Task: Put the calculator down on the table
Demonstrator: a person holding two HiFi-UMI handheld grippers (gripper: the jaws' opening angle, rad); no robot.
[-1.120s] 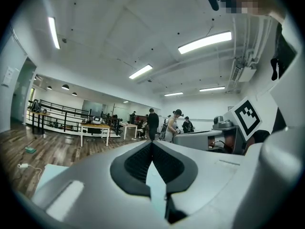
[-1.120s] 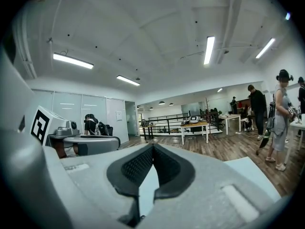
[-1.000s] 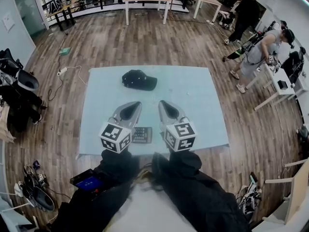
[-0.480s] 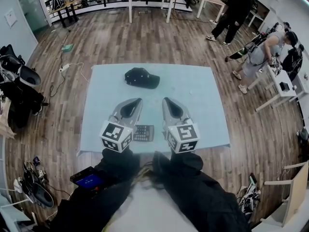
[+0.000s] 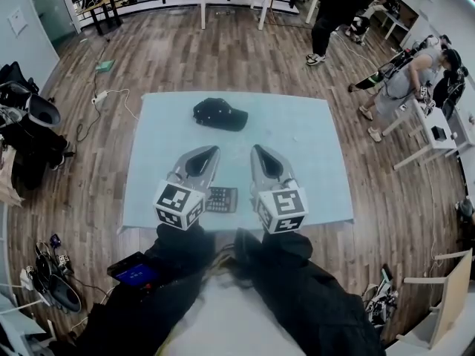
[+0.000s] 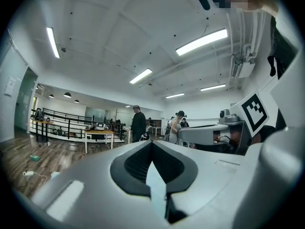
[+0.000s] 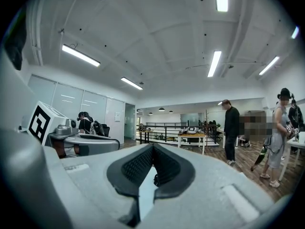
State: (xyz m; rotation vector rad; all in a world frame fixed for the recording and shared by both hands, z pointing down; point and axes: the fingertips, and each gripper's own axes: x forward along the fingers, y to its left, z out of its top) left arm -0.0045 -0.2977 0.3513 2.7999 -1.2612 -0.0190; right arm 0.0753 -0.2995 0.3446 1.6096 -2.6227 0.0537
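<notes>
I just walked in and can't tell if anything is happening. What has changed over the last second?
Almost nothing at the table. Only a person in black in the background has walked toward the left of the head view. The left gripper and right gripper stay shut and empty; the calculator still lies on the table between them, and the cap has not moved.

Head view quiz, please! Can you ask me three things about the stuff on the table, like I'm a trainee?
1. True or false: the black cap lies beyond the calculator, toward the far edge of the table.
2. Where is the calculator? A inside the cap; B on the table, seen between the left gripper and the right gripper; C held in jaws.
3. Fill in: the right gripper's jaws are ____.
Key: 1 true; 2 B; 3 shut.
</notes>
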